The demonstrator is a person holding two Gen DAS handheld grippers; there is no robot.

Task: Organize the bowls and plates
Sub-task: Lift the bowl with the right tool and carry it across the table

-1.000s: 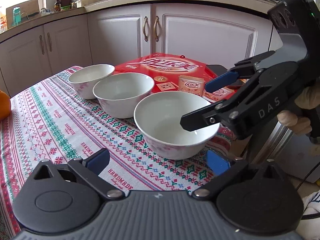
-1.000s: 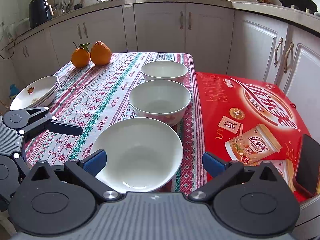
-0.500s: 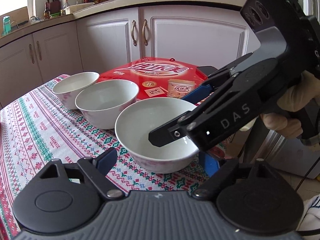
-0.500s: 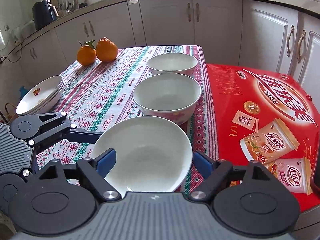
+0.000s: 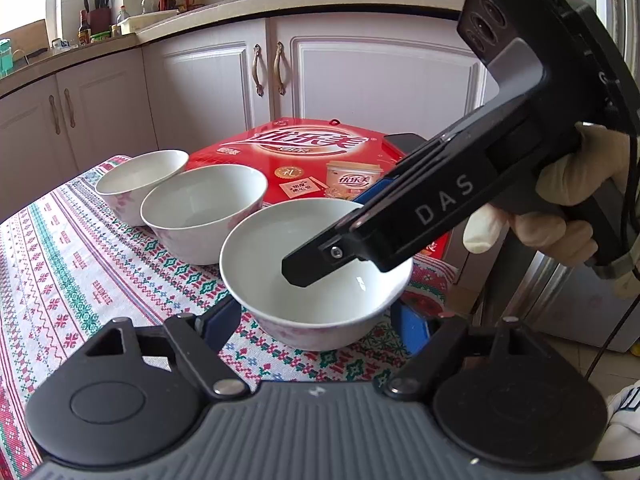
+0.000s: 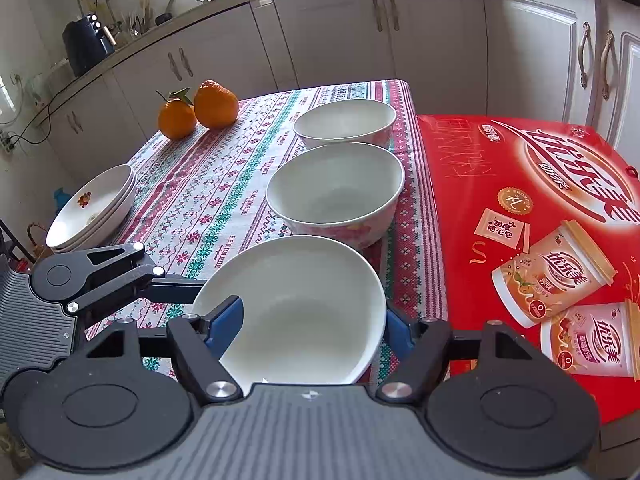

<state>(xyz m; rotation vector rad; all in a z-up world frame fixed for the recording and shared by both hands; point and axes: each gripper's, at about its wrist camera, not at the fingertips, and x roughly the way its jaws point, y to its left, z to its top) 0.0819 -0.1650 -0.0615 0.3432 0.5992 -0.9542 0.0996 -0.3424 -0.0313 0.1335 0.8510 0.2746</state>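
Nearest white bowl (image 6: 296,304) on the bench's patterned cloth (image 6: 208,200), left gripper (image 5: 316,320) and right gripper (image 6: 314,320) both straddling it — jaws just closing on its sides, contact unclear, two more bowls (image 6: 336,188) behind, stacked plates (image 6: 92,208) far left.

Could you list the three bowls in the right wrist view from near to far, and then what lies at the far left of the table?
Near bowl → middle bowl → far bowl; at the far left, two oranges.
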